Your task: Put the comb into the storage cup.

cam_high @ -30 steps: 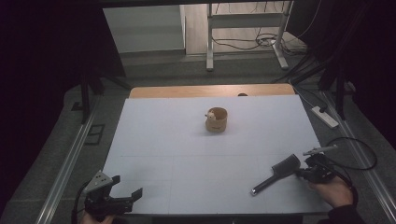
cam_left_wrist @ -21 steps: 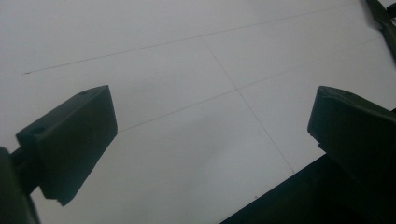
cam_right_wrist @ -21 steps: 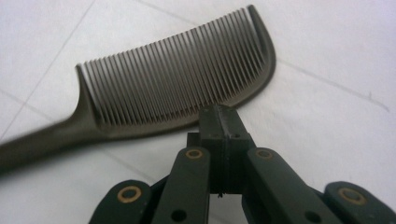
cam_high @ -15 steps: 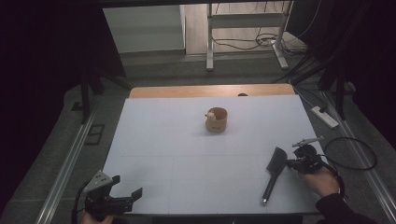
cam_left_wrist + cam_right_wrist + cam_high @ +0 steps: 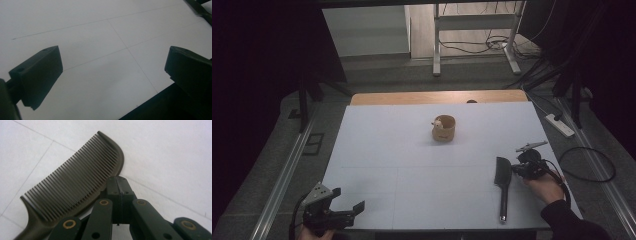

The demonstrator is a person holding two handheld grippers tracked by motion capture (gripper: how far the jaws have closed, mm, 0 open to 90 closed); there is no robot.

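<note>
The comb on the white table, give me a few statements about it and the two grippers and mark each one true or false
1. The right gripper has its jaws shut against the spine of the comb. True.
2. The comb stands inside the wooden cup. False: it lies flat on the table, well apart from the cup.
3. The left gripper has its jaws wide apart with nothing between them. True.
4. The left gripper rests beside the cup. False: in the high view it sits at the near left corner of the table, far from the cup.
5. The comb's handle points toward the near edge of the table. True.
</note>
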